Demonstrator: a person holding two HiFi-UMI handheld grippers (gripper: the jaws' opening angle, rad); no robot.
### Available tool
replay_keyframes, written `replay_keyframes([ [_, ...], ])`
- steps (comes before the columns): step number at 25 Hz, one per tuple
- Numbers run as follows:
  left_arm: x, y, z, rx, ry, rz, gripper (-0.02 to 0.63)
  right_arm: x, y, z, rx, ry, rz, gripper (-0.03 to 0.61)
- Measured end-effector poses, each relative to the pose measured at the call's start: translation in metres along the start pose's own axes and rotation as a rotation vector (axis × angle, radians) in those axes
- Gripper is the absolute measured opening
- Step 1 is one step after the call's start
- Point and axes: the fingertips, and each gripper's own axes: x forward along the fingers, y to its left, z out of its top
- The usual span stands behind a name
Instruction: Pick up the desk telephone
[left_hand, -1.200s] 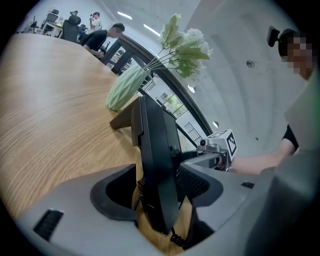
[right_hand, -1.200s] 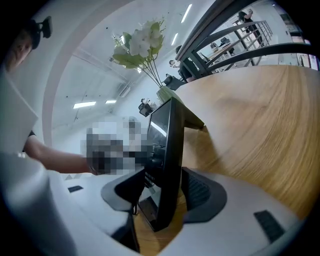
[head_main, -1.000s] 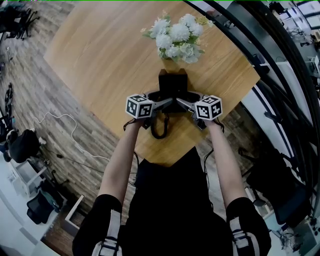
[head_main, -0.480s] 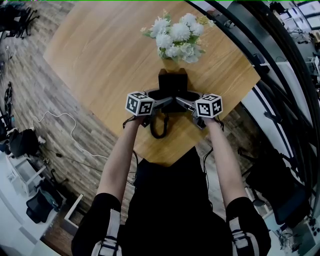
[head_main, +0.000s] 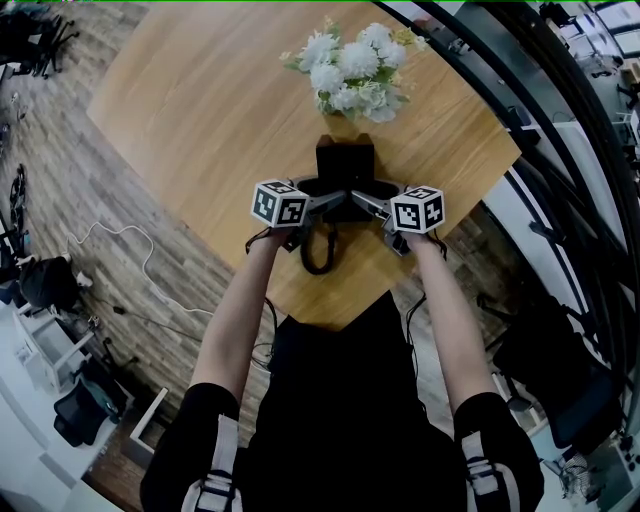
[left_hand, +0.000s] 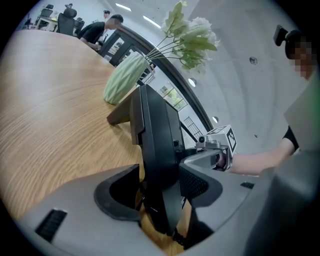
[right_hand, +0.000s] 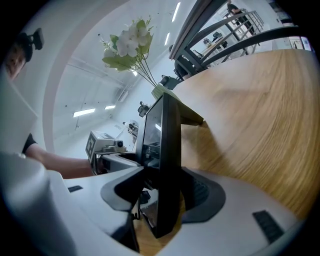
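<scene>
The black desk telephone (head_main: 345, 165) sits near the front of the wooden table (head_main: 200, 110), with its coiled cord (head_main: 318, 255) looping toward the table edge. My left gripper (head_main: 325, 206) clamps its left side and my right gripper (head_main: 366, 204) clamps its right side. In the left gripper view the telephone (left_hand: 157, 150) stands edge-on between the jaws of my left gripper (left_hand: 160, 187), pinched tight. The right gripper view shows the same hold: the telephone (right_hand: 165, 150) is squeezed between the jaws of my right gripper (right_hand: 162, 192). I cannot tell whether the telephone's base touches the wood.
A ribbed pale green vase (left_hand: 124, 77) of white flowers (head_main: 350, 70) stands just behind the telephone. The table's front corner is close under my hands. Dark railings (head_main: 560, 150) run along the right, and cables lie on the floor (head_main: 120, 250) to the left.
Almost nothing differs. Both grippers keep the same hold, and the telephone has crept a hair farther up the head view.
</scene>
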Motion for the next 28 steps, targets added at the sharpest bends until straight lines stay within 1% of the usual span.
replay_keyframes([
  [7, -0.001, 0.001, 0.0, -0.015, -0.024, 0.022, 0.259, 0.0, 0.0, 0.0, 0.0, -0.023, -0.031, 0.23],
  [13, -0.008, 0.0, 0.001, -0.034, -0.049, 0.018, 0.259, 0.0, 0.005, 0.001, 0.01, -0.034, -0.023, 0.23],
  [18, -0.017, -0.004, 0.001, -0.032, -0.062, 0.021, 0.259, 0.0, 0.014, 0.002, 0.032, -0.051, -0.013, 0.229],
  [28, -0.04, -0.011, -0.004, -0.021, -0.085, 0.024, 0.259, 0.004, 0.038, 0.0, -0.01, -0.036, -0.016, 0.229],
])
